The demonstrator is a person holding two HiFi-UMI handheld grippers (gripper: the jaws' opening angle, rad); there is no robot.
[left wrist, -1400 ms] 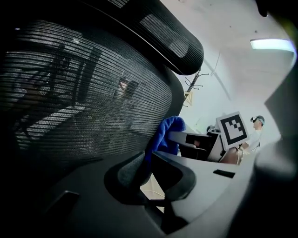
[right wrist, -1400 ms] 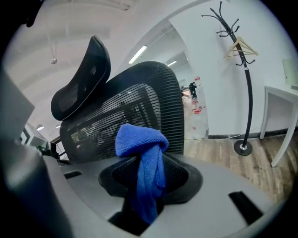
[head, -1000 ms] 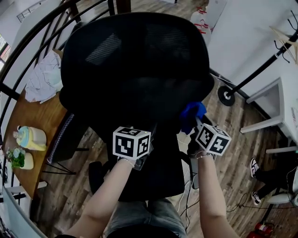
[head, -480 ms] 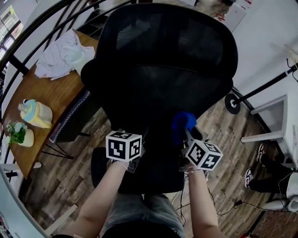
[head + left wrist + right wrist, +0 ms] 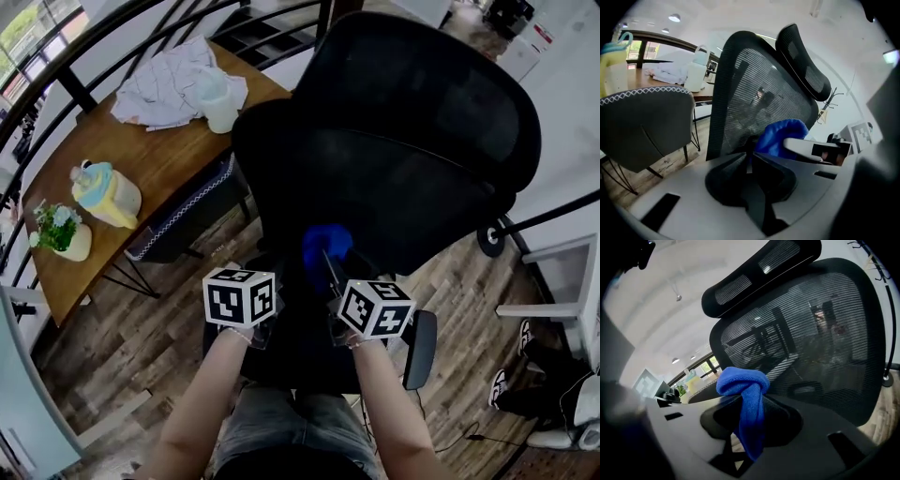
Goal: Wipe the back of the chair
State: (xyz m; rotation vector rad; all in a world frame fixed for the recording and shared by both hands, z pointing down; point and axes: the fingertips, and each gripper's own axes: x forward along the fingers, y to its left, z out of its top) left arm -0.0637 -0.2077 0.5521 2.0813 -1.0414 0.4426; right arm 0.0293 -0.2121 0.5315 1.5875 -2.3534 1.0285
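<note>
A black mesh office chair back (image 5: pixel 403 141) with a headrest (image 5: pixel 759 273) fills the middle of the head view. My right gripper (image 5: pixel 325 261) is shut on a bunched blue cloth (image 5: pixel 325 242), which lies against the lower part of the chair back. In the right gripper view the blue cloth (image 5: pixel 745 390) hangs between the jaws in front of the mesh (image 5: pixel 806 348). My left gripper (image 5: pixel 747 161) is shut with nothing in it, just left of the cloth (image 5: pixel 780 136) and close to the mesh (image 5: pixel 754 98). Its tips are hidden against the dark chair in the head view.
A wooden table (image 5: pixel 159 159) at the left carries a white cloth (image 5: pixel 169 84), a white jug (image 5: pixel 216 98), a yellow pitcher (image 5: pixel 105 192) and a plant pot (image 5: pixel 61 234). A grey chair (image 5: pixel 178 220) stands beside it. A person's shoes (image 5: pixel 511 361) are at the right.
The chair back has shifted right and up in the head view. Both grippers have moved left, and the blue cloth has gone from the back's right edge to its lower middle.
</note>
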